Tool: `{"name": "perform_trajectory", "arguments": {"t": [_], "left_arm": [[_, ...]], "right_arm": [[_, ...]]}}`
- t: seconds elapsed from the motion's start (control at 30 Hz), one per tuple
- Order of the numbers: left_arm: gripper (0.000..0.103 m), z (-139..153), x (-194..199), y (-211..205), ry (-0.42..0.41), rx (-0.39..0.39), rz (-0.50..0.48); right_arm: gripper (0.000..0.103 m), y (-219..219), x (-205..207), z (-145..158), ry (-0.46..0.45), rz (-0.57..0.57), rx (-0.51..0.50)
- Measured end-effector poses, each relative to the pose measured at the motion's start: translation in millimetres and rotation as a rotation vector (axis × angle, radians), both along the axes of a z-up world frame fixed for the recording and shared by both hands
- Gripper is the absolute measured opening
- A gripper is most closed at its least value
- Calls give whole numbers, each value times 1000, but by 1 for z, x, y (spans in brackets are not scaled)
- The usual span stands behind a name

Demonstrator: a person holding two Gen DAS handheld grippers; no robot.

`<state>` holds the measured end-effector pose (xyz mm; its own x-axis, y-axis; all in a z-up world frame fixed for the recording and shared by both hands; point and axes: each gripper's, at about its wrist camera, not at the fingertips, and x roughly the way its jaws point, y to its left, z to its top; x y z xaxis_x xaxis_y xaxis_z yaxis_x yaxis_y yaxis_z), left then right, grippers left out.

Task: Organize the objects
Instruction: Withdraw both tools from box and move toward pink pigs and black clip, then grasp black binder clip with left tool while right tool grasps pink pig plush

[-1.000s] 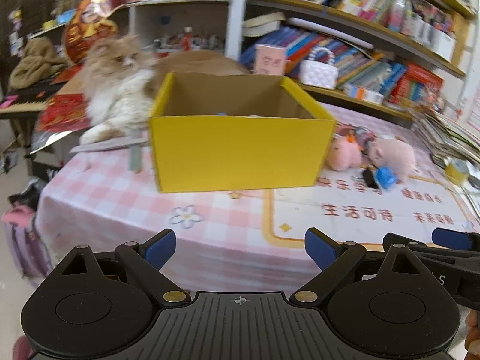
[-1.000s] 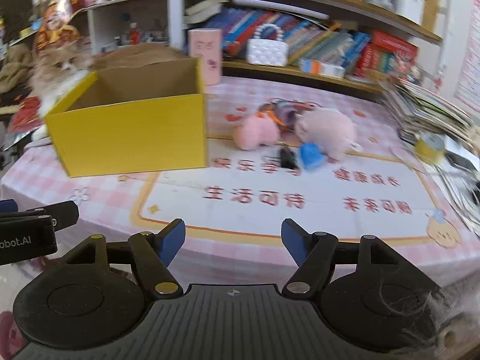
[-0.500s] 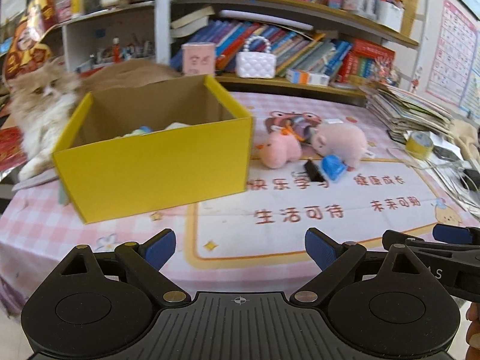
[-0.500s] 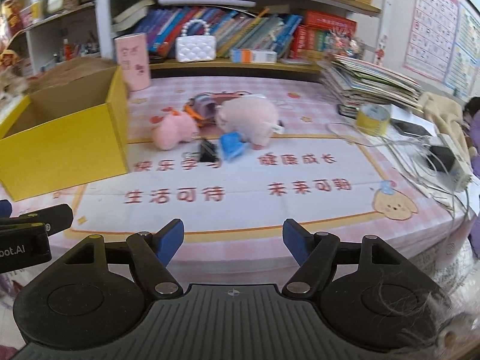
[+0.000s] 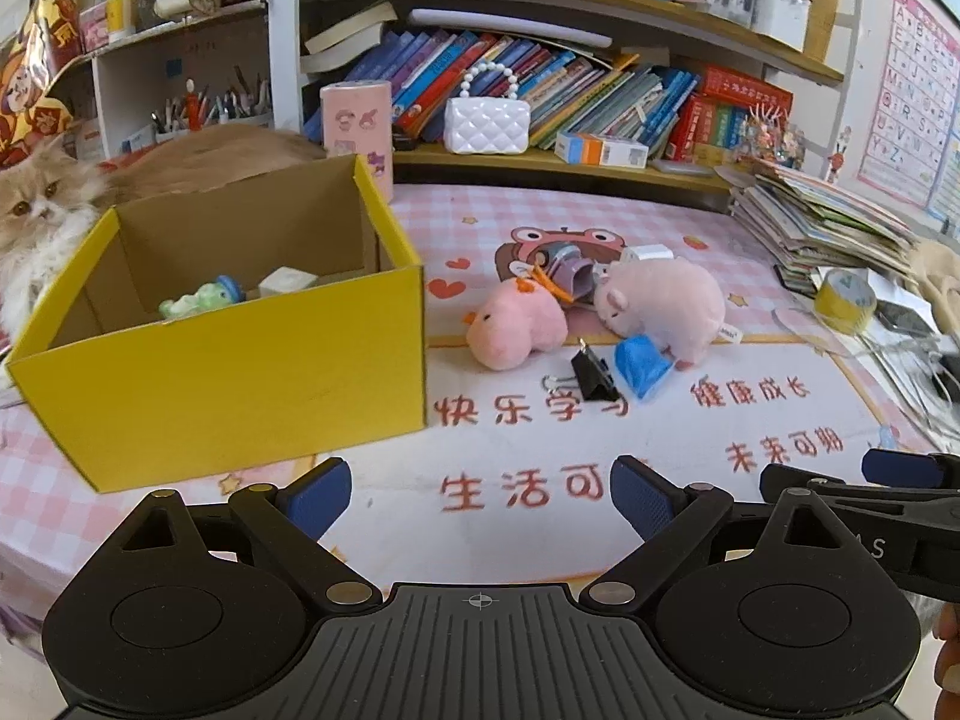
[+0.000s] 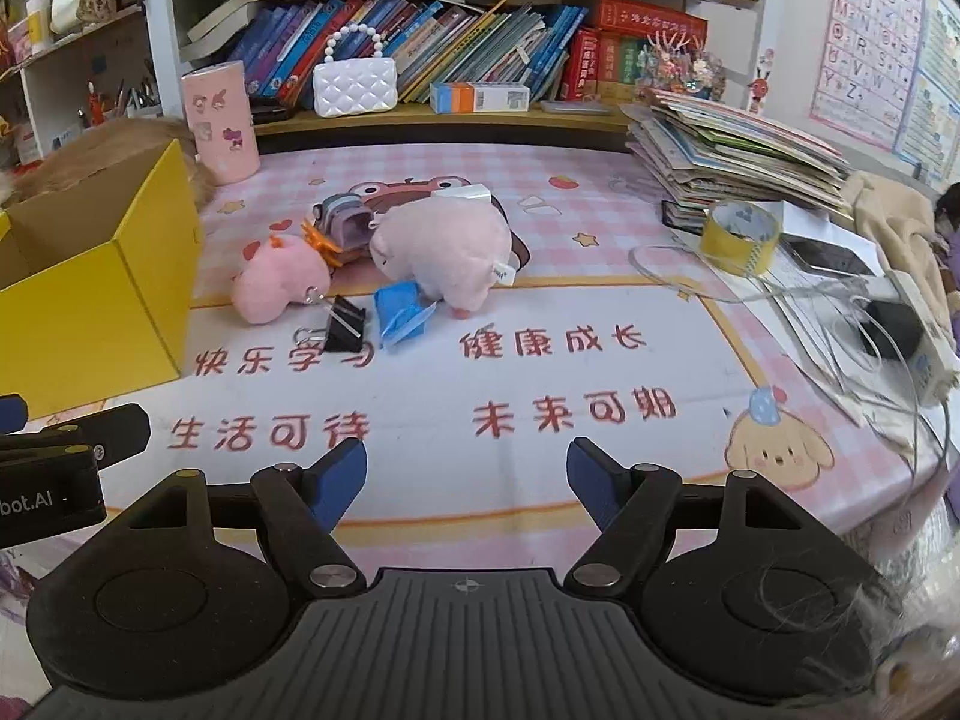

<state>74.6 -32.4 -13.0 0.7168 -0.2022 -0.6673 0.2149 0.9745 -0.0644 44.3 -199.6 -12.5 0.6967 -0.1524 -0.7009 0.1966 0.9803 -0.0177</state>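
Your left gripper and right gripper both hover low over the table's near edge, jaws spread wide and empty. Since a second ago your left view has swung right off the cat, bringing the toys in. The pink plush pig lies right of the yellow box, with the black binder clip just before it.

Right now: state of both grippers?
Left gripper: open, holding nothing.
Right gripper: open, holding nothing.

Bare mat ahead, yellow box left, book stack right
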Motion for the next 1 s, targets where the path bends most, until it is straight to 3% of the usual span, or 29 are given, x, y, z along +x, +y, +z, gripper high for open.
{"name": "perform_trajectory", "arguments": {"t": [0.53, 0.8, 1.0], "left_arm": [[95, -6, 46, -42, 21, 1, 92], [93, -7, 66, -65, 33, 7, 92], [64, -24, 91, -84, 78, 1, 77]], "right_arm": [[73, -50, 72, -5, 8, 108, 55], [73, -70, 105, -7, -6, 140, 82], [73, -85, 125, -5, -24, 141, 89]]}}
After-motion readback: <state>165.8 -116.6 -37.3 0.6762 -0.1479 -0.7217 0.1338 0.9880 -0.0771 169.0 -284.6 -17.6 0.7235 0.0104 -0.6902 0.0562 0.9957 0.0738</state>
